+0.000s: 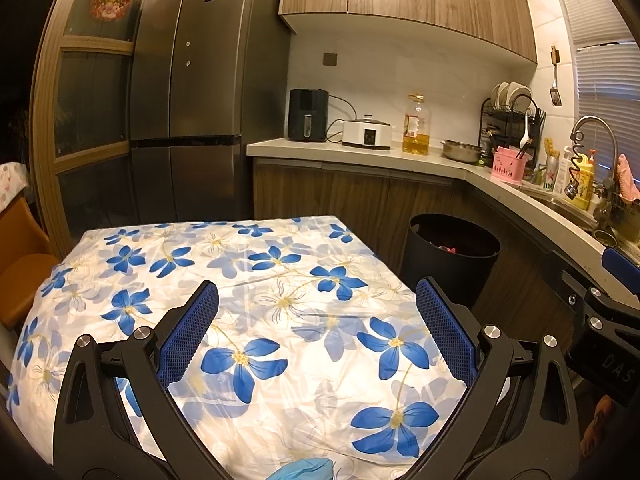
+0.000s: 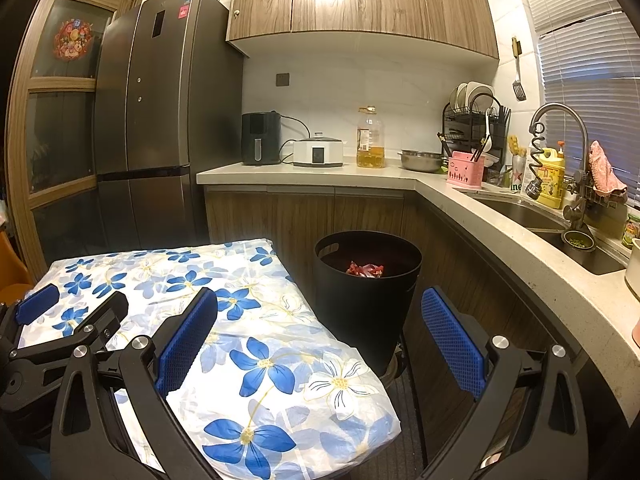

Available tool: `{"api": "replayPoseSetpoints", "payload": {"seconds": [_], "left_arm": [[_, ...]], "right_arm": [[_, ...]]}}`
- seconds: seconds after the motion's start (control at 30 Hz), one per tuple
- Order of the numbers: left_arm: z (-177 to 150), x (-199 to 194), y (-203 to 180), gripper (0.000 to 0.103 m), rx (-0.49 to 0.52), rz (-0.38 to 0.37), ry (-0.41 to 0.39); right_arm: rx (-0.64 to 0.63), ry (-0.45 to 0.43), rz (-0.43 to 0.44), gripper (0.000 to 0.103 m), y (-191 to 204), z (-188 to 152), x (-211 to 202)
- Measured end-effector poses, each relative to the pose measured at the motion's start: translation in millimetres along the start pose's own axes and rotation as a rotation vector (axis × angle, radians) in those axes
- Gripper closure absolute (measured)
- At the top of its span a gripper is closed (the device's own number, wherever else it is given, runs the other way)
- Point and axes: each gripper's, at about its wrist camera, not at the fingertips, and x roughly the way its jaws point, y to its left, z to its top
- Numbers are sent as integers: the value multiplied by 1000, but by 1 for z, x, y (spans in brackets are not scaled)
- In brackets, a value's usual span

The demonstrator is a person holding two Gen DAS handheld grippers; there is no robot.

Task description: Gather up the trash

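1. Left wrist view: we see the left gripper (image 1: 317,330) nearest the lens, its blue-padded fingers (image 1: 188,332) spread wide with nothing between them.
2. Beneath that gripper lies the table (image 1: 280,400), covered in a white cloth printed with blue flowers. A pale blue object (image 1: 302,470) shows at the bottom edge of this view; we cannot tell what it is.
3. Right wrist view: we see the right gripper (image 2: 320,334) with its fingers (image 2: 454,344) likewise spread and holding nothing. It hovers over the table's right-hand corner and the floor gap beside it.
4. We locate the black bin (image 2: 366,296) just beside the right edge of the table, on the floor, upright and uncovered.
5. We find the trash (image 2: 365,270), a crumpled red wrapper, inside the bin, low against its dark interior.
6. Behind the bin run wood-fronted cabinets under a pale countertop (image 2: 320,172), which turns a corner to the right of the bin.
7. On the countertop behind the bin stand a black air fryer (image 2: 260,139), a white cooker (image 2: 318,153), a bottle of oil (image 2: 370,139) and a steel bowl (image 2: 421,161).
8. Further right of the bin we note a pink basket (image 2: 464,172), a dish rack (image 2: 474,120), a sink (image 2: 532,216) and its faucet (image 2: 560,120).
9. Far left of the bin, beyond the table, stands a dark refrigerator (image 2: 160,120).
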Motion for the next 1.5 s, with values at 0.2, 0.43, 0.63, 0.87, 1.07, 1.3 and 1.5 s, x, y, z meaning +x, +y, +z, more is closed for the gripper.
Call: {"api": "replayPoseSetpoints", "payload": {"seconds": [0.2,0.43,0.63,0.87,1.07,1.3,1.5], "left_arm": [[1,-1,-1,5,4,1,-2],[3,-1,-1,5,9,-1,-8],[3,-3,-3,5,12,-1,-10],[4,-3,-3,5,13,-1,-11],[3,-3,-3,5,13,-1,-11],[3,-3,-4,5,14,-1,-11],[3,-3,-4,5,15,0,-12]], "right_arm": [[0,-1,-1,5,0,0,0],[2,-3,0,5,1,3,0],[2,-4,-1,5,2,2,0],[4,-6,-2,5,2,3,0],[4,-6,-2,5,2,4,0],[4,-7,-3,5,3,5,1],[4,-7,-2,5,2,6,1]]}}
